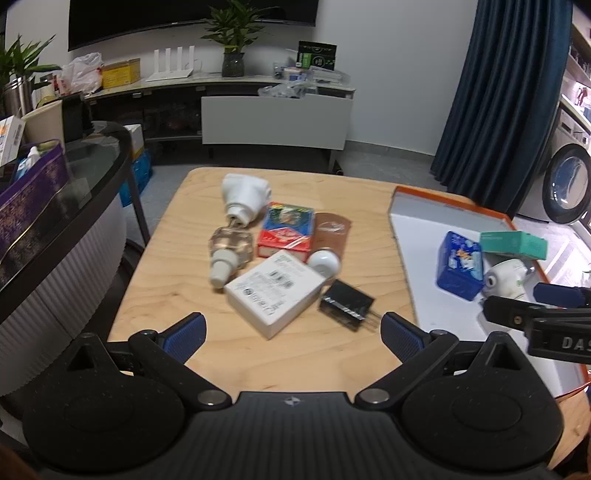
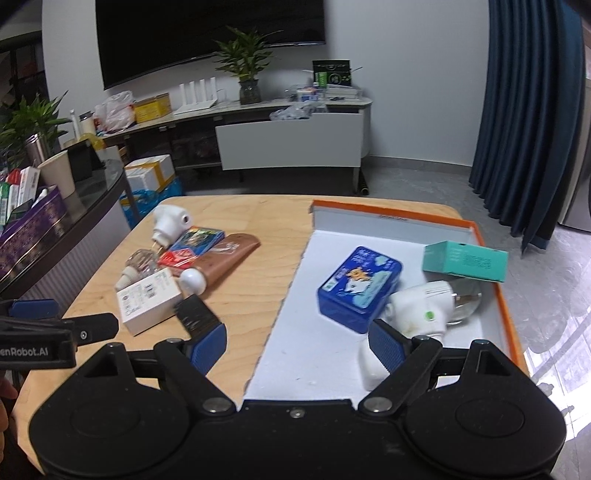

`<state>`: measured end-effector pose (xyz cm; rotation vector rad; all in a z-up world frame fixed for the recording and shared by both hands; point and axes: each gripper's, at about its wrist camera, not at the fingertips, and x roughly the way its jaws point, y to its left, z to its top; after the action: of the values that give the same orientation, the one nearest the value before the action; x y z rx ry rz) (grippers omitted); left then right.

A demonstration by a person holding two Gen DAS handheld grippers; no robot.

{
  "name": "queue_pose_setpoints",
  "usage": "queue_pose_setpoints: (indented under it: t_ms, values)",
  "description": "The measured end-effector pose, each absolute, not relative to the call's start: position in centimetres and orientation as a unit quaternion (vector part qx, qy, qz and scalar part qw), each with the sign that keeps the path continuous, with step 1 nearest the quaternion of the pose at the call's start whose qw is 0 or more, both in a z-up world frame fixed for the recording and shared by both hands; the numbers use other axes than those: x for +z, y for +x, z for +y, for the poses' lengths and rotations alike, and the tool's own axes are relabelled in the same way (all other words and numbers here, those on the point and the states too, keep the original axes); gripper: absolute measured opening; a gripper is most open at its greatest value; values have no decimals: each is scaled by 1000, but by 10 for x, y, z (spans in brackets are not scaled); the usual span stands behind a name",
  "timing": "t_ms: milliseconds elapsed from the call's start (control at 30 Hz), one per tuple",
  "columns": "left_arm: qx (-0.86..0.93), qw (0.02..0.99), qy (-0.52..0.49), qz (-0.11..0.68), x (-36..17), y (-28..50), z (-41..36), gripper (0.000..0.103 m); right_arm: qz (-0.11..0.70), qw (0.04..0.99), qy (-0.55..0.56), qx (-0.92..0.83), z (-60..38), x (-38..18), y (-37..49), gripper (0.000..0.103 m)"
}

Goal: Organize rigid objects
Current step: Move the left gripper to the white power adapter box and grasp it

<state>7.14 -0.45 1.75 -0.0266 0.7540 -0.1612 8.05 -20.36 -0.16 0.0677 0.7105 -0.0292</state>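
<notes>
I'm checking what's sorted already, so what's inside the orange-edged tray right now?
The tray holds a blue tin, a teal box and a white plug-in device. The box rests partly on something glassy, mostly covered.

A dark television [image 2: 207, 33], potted plant [image 2: 245, 66], blue curtain [image 2: 532, 122] and washing machine [image 1: 567, 181] stand behind.

Boxes, bottles, tube, charger [image 1: 347, 304] clustered on table [image 1: 177, 229], blue tin [image 2: 360, 288] in tray [image 2: 495, 266]
</notes>
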Motion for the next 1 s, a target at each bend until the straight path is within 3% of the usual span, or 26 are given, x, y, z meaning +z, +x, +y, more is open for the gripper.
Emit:
queue_pose_setpoints:
  t_ms: [267,1000]
  values:
    - [-76,928,5,366,4,84,12,103,355,934,32,-8,-195,-7,81,99]
    - [-230,896,197,326,-43,159,-1,102,368,928,47,-12,-201,-22,95,99]
